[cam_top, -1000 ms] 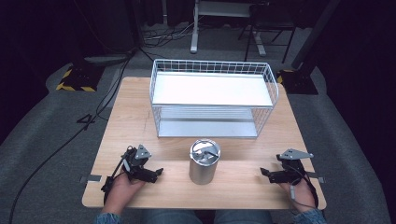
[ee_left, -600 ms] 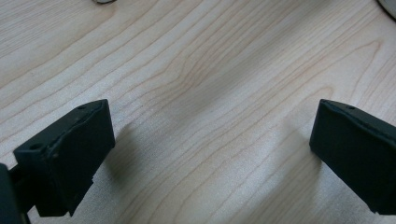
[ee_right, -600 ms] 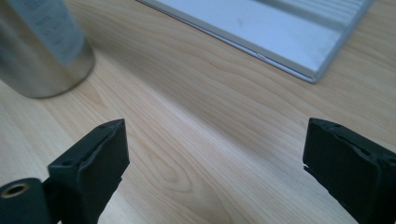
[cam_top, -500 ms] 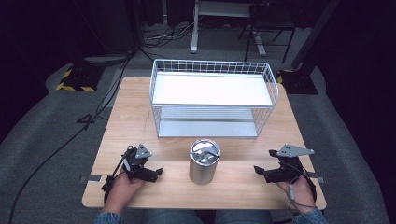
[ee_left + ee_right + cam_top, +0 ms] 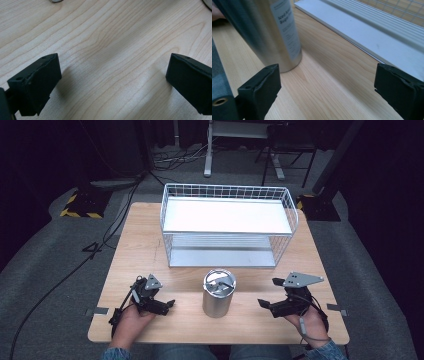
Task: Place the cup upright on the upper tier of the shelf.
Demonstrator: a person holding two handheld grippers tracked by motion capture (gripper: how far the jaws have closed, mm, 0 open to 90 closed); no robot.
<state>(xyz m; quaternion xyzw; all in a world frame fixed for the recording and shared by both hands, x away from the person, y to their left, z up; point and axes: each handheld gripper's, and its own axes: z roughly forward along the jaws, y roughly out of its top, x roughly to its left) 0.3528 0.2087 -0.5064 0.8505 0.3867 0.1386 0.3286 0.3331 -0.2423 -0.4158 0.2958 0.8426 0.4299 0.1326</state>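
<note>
1. While both tools rested near the tabletop's (image 5: 145,250) front edge, the steel canister (image 5: 219,293) stood upright between them, apart from each.
2. Left gripper (image 5: 167,305): jaws spread wide, empty, over bare wood.
3. Right gripper (image 5: 265,304): jaws wide, empty, aimed at the canister.
4. Wire basket (image 5: 227,195): occupied the far half.

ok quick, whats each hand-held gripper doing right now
left hand-held gripper: open, holding nothing.
right hand-held gripper: open, empty, beside the steel canister.
</note>
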